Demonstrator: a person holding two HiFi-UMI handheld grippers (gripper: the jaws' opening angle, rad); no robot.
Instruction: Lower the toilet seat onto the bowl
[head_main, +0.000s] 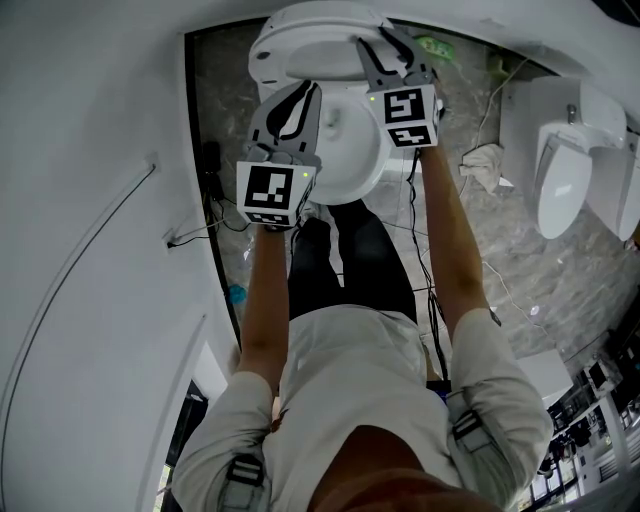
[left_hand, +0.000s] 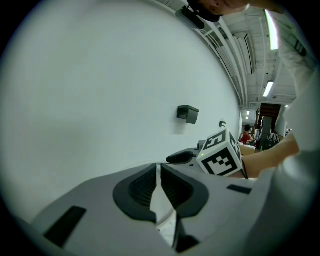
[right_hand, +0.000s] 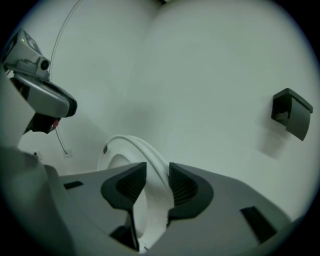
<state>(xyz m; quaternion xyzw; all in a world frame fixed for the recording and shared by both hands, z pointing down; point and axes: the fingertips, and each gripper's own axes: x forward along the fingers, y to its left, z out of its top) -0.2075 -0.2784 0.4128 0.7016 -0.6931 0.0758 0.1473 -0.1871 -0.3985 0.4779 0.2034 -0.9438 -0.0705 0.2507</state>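
while the person stands right over the toilet bowl (head_main: 350, 165), both grippers are up at its far end. the right gripper (head_main: 386, 42) has its jaws clamped on the rim of the toilet seat (head_main: 300, 50). the right gripper view shows it best: the white seat ring (right_hand: 150, 155) runs up between the two ribbed pads (right_hand: 131, 186), and the gripper (right_hand: 157, 176) pinches its edge from both sides. the seat is raised and tilted up off the bowl, near the white wall (head_main: 90, 150).

the left gripper (head_main: 312, 92) sits just left of that, above the bowl's left side. in its own view the jaws (left_hand: 159, 172) are pretty much together, tips nearly meeting with only a thin white sliver showing through. i can't make out anything gripped there. the right gripper's marker cube (left_hand: 220, 159) shows just beside it.

other stuff: a small black box (right_hand: 291, 112) mounted on the wall, a second white toilet (head_main: 565, 170) off to the right, and thin cables (head_main: 425, 250) trailing over the marbled floor (head_main: 560, 270).
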